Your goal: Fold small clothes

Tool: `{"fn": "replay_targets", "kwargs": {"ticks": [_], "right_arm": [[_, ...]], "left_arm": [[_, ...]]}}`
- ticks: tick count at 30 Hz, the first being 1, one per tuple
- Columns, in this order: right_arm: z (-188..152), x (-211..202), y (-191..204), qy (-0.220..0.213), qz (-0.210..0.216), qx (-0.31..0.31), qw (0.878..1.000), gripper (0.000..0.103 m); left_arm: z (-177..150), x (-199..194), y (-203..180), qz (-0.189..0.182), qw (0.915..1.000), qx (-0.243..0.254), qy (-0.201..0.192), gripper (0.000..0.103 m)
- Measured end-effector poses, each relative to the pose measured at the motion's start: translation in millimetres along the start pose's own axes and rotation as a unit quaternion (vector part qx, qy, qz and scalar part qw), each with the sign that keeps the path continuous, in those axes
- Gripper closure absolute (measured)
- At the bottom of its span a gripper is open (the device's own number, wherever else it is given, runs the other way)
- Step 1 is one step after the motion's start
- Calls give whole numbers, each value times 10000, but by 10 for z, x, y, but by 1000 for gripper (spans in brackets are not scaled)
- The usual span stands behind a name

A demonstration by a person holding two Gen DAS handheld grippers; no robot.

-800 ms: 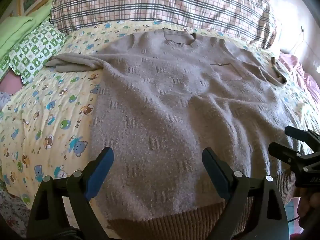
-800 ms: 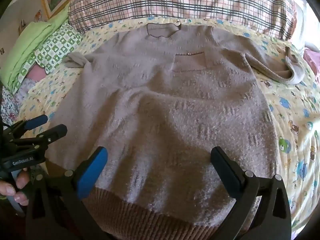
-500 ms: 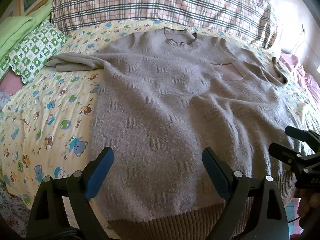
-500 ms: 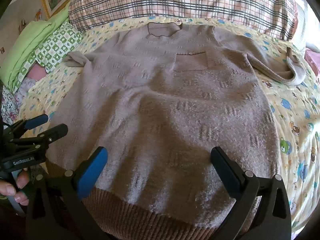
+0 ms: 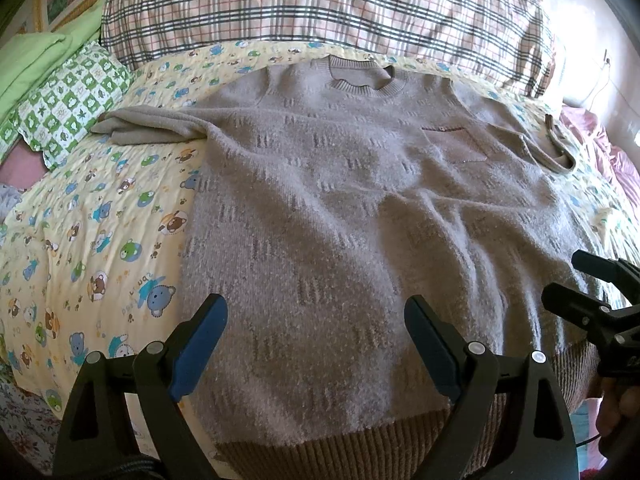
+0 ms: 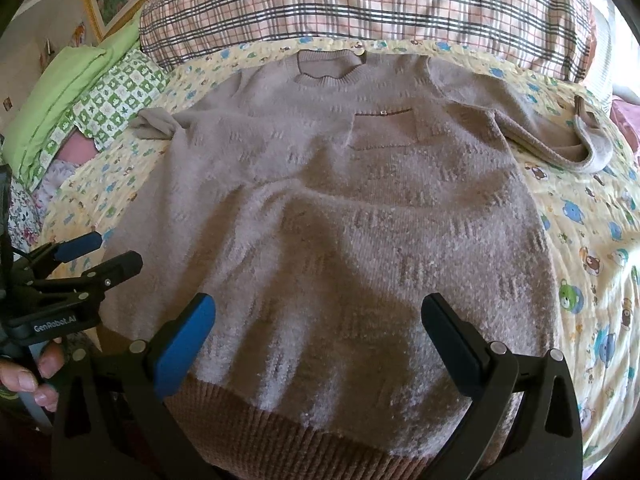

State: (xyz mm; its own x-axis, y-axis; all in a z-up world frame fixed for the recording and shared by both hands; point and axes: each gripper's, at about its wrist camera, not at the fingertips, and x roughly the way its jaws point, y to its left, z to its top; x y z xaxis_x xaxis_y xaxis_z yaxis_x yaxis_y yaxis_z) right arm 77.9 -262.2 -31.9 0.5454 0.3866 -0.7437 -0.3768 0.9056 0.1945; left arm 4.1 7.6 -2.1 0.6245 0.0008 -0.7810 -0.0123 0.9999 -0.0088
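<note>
Only right wrist view shows hand (image 6: 28,376) (beside sweater (image 6: 340,220)).

- Daylight is coming in strong from the upper right; the wall (image 5: 592,52) there is blowing out to near white in the left wrist view.
- Soft shadows are falling across folds of the sweater (image 5: 360,208), esp. its mid and lower part in the right wrist view (image 6: 340,248).
- Fisheye lens is bending both pics hard at the edges; black vignette is filling the corners.
- The plaid pillow (image 6: 360,4) is looking slightly soft in the right wrist view; the centre is staying sharp.
</note>
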Motion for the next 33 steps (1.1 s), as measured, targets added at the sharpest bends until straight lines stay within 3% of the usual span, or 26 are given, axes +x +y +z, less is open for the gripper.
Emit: {"fn": "replay_targets", "kwargs": {"ticks": [5,20,33], "right_arm": [[3,9,10,163,-48,-11,9999,0],[5,-7,7,39,19,24,10000,0],[115,-48,-254,-145,-72,376,9992,0]], "left_arm": [[-2,-1,-9,-2,10000,1,0,12],[8,38,-35,-37,10000,-14,17,12],[113,173,-39,-306,9987,-185,359,11]]}}
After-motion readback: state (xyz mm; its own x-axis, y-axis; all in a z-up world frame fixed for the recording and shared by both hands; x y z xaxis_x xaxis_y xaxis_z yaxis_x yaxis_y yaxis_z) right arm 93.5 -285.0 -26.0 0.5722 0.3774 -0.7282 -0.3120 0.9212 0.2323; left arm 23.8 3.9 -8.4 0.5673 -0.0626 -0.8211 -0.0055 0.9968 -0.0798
